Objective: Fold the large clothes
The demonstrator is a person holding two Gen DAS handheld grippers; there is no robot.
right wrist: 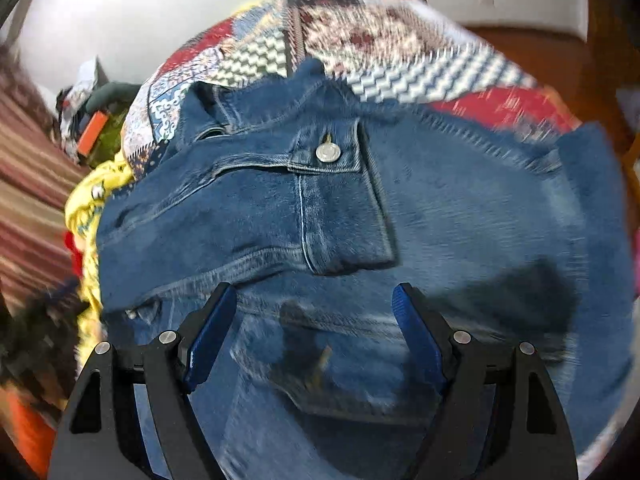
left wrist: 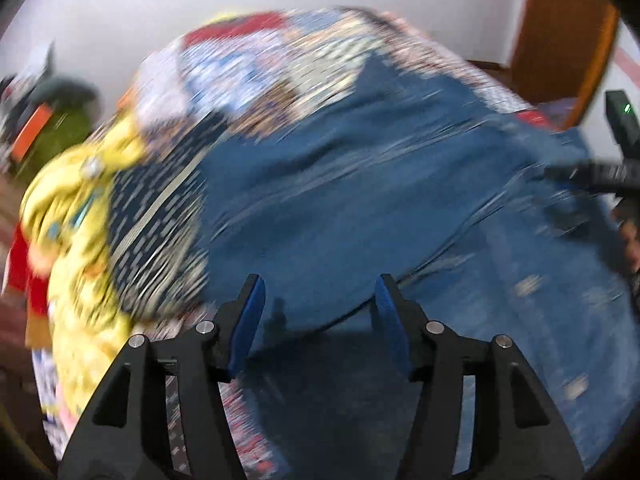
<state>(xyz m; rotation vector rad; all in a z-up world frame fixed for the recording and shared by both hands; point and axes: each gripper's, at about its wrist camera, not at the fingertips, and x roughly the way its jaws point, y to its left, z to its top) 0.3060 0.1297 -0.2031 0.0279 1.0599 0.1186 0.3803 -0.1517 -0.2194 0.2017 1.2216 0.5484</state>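
Both grippers spread wide, nothing between the pads: left gripper (left wrist: 320, 292), right gripper (right wrist: 314, 300). Denim jacket (right wrist: 360, 208) lies spread on the patchwork quilt (right wrist: 400, 52), under both tools. Yellow cloth (left wrist: 76, 240) bunched just left of it. Left view blurred.

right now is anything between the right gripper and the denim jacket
Nothing visible. The right gripper is open directly over the denim jacket, with only bare denim between its fingers. The yellow garment lies off to the left on the patterned quilt.
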